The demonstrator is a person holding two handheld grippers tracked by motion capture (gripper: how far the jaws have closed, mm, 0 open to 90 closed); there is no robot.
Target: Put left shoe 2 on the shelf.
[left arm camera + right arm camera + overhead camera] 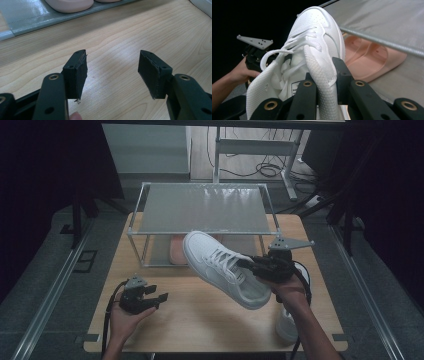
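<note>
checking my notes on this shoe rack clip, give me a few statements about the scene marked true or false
1. The right gripper is shut on the white sneaker. True.
2. The left gripper holds a pink shoe. False: its jaws are open over bare wooden table.
3. The sneaker rests on the rack's top shelf. False: it is held up in front of the rack.
4. Pink shoes sit on the rack's lower shelf. True.
5. A second white shoe lies near the right forearm. True.

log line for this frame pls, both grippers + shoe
left hand-held gripper: open, empty, low over table | right hand-held gripper: shut on white sneaker collar, lifted before rack
</note>
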